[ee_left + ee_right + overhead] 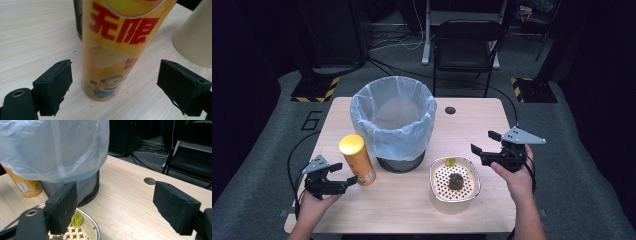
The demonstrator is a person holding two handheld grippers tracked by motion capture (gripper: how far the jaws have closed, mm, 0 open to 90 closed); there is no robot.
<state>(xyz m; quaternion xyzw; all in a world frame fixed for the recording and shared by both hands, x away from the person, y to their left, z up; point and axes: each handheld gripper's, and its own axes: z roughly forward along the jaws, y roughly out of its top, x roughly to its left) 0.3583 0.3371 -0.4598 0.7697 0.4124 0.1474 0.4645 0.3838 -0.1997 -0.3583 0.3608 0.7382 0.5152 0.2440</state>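
My left gripper (343, 181) frames the yellow chip can (357, 159) while my right gripper (484, 145) hangs open beside the bowl (455, 202).

In my left gripper view my fingers (53, 86) stand wide on either side of the can (117, 47), neither pad pressing on it; the can stands upright on the table (412, 210), just in front of the mesh bin (395, 120) with its pale blue plastic liner. My right fingers (62, 206) are spread with nothing between them, held above the table at the bowl's far right rim. The bowl (87, 230) sits just in front of the bin (82, 187), with a perforated insert, a dark clump in the middle and a small yellow tag (76, 219) at its edge.
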